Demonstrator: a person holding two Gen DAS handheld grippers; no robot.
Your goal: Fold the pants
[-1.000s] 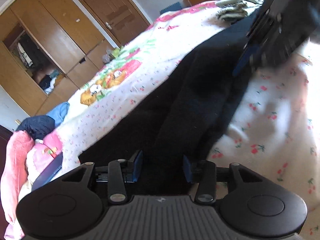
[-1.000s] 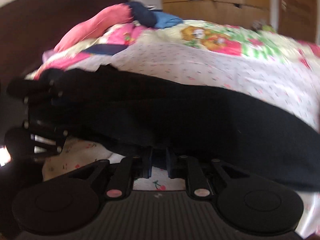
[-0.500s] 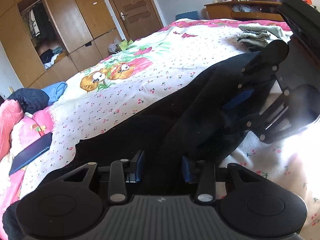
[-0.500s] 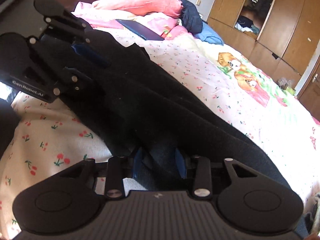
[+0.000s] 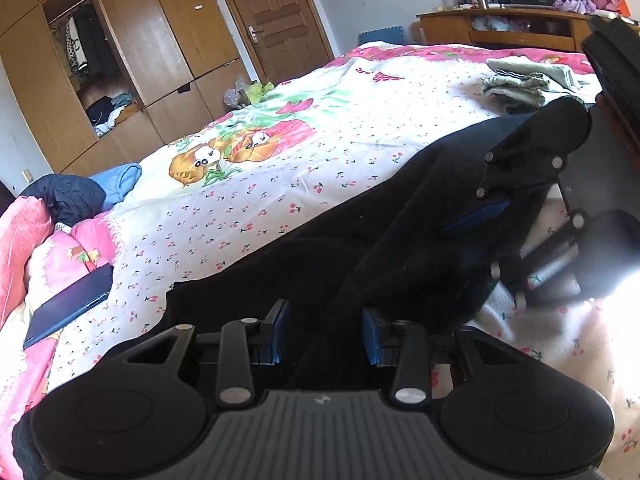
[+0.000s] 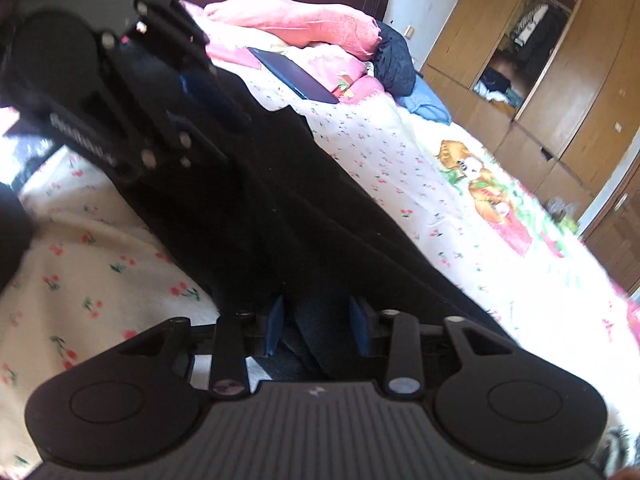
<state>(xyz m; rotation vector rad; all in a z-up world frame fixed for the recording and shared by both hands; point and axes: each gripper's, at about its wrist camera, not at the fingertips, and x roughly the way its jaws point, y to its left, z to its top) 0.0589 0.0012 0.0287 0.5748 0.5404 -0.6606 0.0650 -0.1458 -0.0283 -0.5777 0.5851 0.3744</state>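
Black pants (image 5: 320, 264) lie stretched along the near edge of the cherry-print bed sheet (image 5: 280, 176), with a fold of them lifted between my two grippers. My left gripper (image 5: 325, 334) is shut on a thick bunch of the fabric at one end. My right gripper (image 6: 318, 328) holds the other end; its jaws are closing, with a band of dark cloth (image 6: 320, 208) between the blue pads. Each wrist view shows the other tool: the right gripper (image 5: 480, 248) at the right, the left gripper (image 6: 224, 112) at the upper left, both wrapped in the cloth.
A dark flat tablet (image 5: 68, 308) lies by the pink pillows (image 6: 304, 24) at the bed's head. Folded pale clothes (image 5: 532, 80) sit at the bed's far end. A wooden wardrobe (image 5: 132, 60) and a door (image 5: 280, 20) stand beyond the bed, a desk (image 5: 500, 28) at the back right.
Both views have rolled towards upright and sharpened. The right gripper's pads stand wider around the cloth than a second ago. The left gripper keeps its hold on the pants.
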